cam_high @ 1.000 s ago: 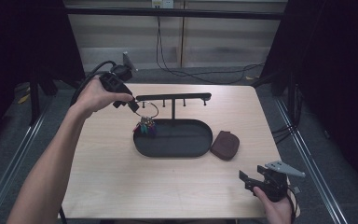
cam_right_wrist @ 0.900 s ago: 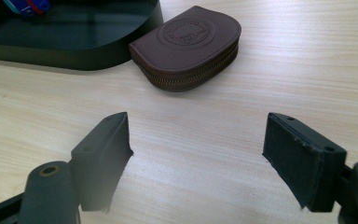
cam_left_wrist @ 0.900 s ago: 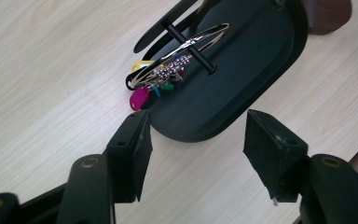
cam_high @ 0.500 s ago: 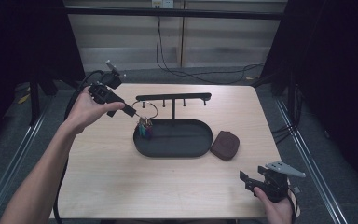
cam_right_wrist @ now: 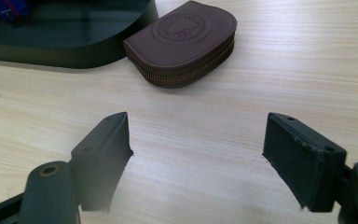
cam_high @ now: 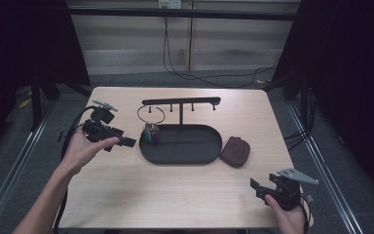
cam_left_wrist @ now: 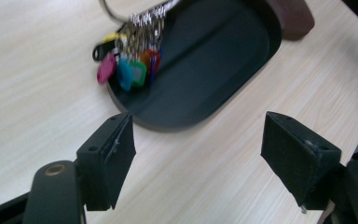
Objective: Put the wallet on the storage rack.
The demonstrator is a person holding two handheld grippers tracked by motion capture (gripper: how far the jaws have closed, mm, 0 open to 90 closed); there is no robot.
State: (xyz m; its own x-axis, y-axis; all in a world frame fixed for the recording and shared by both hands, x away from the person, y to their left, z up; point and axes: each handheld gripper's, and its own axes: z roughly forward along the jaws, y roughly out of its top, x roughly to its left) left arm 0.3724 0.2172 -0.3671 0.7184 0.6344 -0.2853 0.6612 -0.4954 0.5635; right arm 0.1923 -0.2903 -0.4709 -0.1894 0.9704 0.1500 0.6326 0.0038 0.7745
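A bunch of keys with coloured tags [cam_high: 150,133] hangs by its ring [cam_high: 151,114] from a peg of the black rack [cam_high: 181,101], over the left end of the black oval tray [cam_high: 195,144]. My left gripper [cam_high: 128,142] is just left of the tray, pointing at it. Its jaws have just been opening and stand open with nothing between them. In the left gripper view [cam_left_wrist: 196,163] the keys [cam_left_wrist: 128,70] lie ahead at the tray's rim [cam_left_wrist: 168,123]. My right gripper [cam_high: 257,187] rests open at the near right, and its own view [cam_right_wrist: 196,158] faces a brown pouch [cam_right_wrist: 184,42].
The brown zip pouch [cam_high: 235,151] lies against the tray's right end. The rack's post stands at the tray's back edge. Bare wooden tabletop [cam_high: 165,190] spreads between the tray and the near edge. Cables trail off the table's left side.
My left hand has drawn back from the key ring at the rack, sinking down and to the near left, and its jaws stand wider. The right hand has kept still.
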